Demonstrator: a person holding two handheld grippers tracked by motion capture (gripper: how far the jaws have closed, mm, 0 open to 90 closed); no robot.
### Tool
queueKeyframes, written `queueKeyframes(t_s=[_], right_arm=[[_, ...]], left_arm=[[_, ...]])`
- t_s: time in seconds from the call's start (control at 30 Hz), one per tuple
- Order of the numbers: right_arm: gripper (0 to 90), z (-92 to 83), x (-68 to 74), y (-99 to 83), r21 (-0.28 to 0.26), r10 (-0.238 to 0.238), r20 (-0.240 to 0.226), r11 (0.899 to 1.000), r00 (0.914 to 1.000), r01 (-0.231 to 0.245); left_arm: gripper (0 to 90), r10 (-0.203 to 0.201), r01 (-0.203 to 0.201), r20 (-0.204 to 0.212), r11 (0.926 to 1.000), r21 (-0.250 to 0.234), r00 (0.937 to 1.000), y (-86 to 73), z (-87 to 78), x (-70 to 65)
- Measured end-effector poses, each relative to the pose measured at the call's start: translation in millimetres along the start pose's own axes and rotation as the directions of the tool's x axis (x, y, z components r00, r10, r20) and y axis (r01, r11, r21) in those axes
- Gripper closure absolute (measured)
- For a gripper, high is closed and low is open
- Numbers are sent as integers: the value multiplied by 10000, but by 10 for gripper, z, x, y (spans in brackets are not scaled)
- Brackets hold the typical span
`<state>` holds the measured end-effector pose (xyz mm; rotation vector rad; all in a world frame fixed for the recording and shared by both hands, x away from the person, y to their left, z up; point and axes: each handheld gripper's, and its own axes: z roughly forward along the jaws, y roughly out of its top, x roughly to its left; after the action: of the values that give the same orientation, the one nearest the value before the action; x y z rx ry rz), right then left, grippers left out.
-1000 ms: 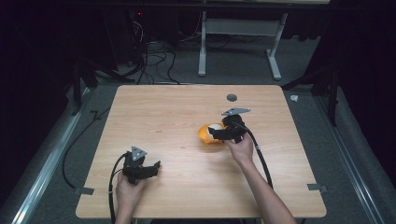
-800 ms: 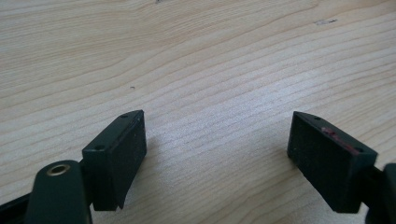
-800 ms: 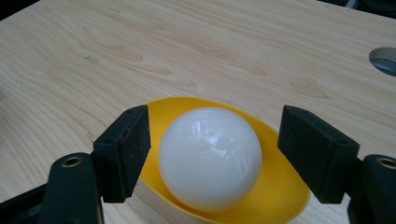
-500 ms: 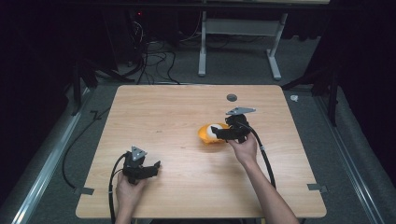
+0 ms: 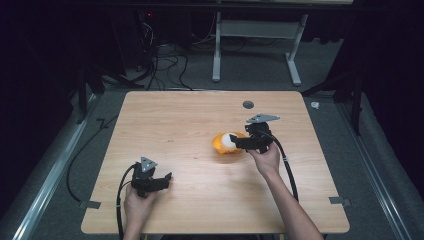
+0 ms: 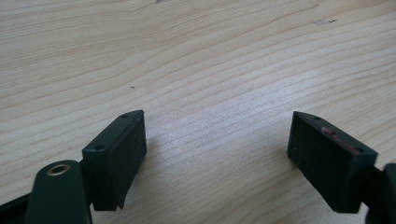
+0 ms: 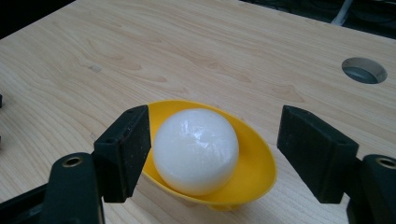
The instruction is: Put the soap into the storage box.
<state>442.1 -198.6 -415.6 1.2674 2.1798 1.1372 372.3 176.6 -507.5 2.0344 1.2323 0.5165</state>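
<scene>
Left gripper (image 5: 167, 176), at the 7 o'clock corner of the table (image 5: 175, 125): position unchanged over the last second. Its jaws stand wide apart over bare wood with nothing between them; the pads are flat, matte black blocks.

Right gripper (image 5: 232, 141), at about 3 o'clock from table centre: one second ago it was pressed in over the bowl; it has since drawn slightly toward 3 o'clock. Its jaws are spread wide, straddling the white ball (image 7: 196, 150) without gripping it; whether the left jaw just touches it cannot be told. Judgement: the ball has been released, so placement is probably complete.

The ball is smooth, slightly glossy and spherical, seated in the yellow bowl (image 7: 254, 161), a thin-walled, shallow oval dish, probably plastic.

Beyond, the table is pale wood-grain laminate with a round cable hole (image 5: 248, 104) toward 1 o'clock.
</scene>
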Motion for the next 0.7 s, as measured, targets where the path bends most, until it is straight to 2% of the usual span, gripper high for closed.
queueKeyframes(t_s=[0.7], right_arm=[[267,-254,-70,-17,-306,-92,170,9995,9998,98]], left_arm=[[201,-1,1,-6,10000,-1,10000,0,0,-1]])
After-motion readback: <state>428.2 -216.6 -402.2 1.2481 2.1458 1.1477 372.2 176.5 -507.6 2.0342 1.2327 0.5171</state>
